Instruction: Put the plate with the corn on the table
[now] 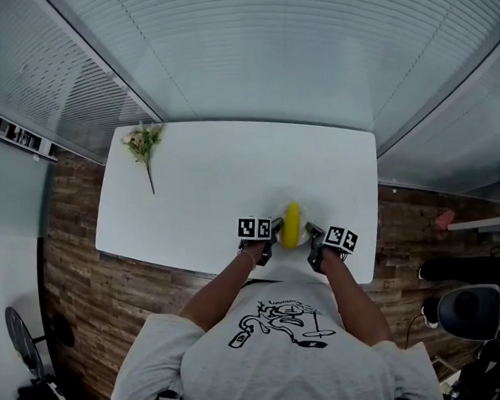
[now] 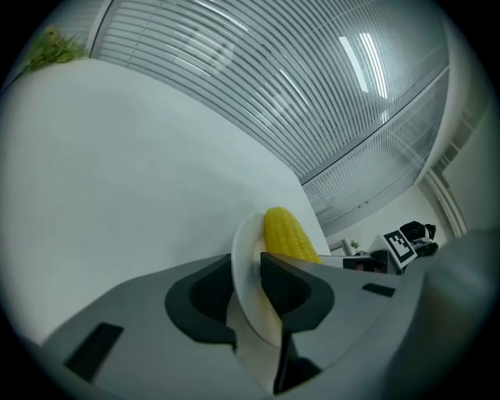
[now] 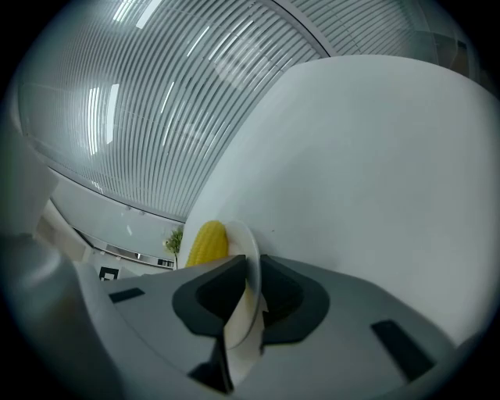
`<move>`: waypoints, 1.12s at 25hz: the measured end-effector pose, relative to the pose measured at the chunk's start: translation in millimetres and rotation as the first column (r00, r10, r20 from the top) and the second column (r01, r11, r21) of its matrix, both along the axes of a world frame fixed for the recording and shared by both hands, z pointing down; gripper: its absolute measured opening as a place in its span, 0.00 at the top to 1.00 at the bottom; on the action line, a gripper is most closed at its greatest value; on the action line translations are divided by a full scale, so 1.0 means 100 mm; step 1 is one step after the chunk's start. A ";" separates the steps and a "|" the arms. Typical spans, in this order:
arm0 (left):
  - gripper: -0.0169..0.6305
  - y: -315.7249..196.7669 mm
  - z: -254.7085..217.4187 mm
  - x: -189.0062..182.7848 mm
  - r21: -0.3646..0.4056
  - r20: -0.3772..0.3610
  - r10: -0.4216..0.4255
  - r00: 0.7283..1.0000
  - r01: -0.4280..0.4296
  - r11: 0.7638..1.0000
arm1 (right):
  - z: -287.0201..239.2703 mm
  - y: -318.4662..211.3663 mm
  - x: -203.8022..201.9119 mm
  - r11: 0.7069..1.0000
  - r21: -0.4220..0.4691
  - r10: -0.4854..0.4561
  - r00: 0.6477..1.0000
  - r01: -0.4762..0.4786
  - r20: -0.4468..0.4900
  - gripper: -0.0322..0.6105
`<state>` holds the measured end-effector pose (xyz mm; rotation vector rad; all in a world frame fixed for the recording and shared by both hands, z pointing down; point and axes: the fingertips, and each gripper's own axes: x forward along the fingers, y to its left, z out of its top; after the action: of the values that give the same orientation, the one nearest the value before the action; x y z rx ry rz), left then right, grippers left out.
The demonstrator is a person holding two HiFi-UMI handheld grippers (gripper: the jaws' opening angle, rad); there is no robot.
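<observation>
Flower sprig (image 1: 143, 146) sits far left on the tabletop (image 1: 215, 180), well apart from the work, so I skip it. My left claw (image 2: 248, 272) is clamped on the plate (image 2: 244, 248) rim, with only the rim between its jaws. The corn (image 2: 291, 233) lies across the plate's middle. My right claw (image 3: 254, 272) pinches the opposite rim, and both jaw faces look to touch it. The plate is at the tabletop's near edge, between my claws. Step, as I judge it: set-down, nearly done. Next calls for the base flat, then both claws letting go evenly so the corn doesn't roll. The head view gives placement but the jaws are too small there. The claw views give the grip, not whether the base touches.
</observation>
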<state>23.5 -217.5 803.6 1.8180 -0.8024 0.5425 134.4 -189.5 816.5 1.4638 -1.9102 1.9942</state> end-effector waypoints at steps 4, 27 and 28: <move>0.81 0.02 -0.01 -0.02 0.040 0.054 0.023 0.998 -0.025 0.999 | 0.00 0.01 -0.01 1.000 0.004 -0.014 1.000 0.014 -0.020 0.84; 0.77 0.06 0.02 -0.01 0.143 0.240 0.114 0.964 -0.151 0.978 | 0.01 0.06 0.02 0.994 0.008 -0.106 0.977 0.109 -0.186 0.82; 0.77 0.06 0.03 -0.02 0.155 0.272 0.123 0.954 -0.170 0.973 | 0.01 0.06 0.03 0.994 0.007 -0.110 0.974 0.113 -0.198 0.82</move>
<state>21.7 -211.4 806.3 2.0072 -0.9201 0.8445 136.9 -183.1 818.0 1.4608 -1.8872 1.7186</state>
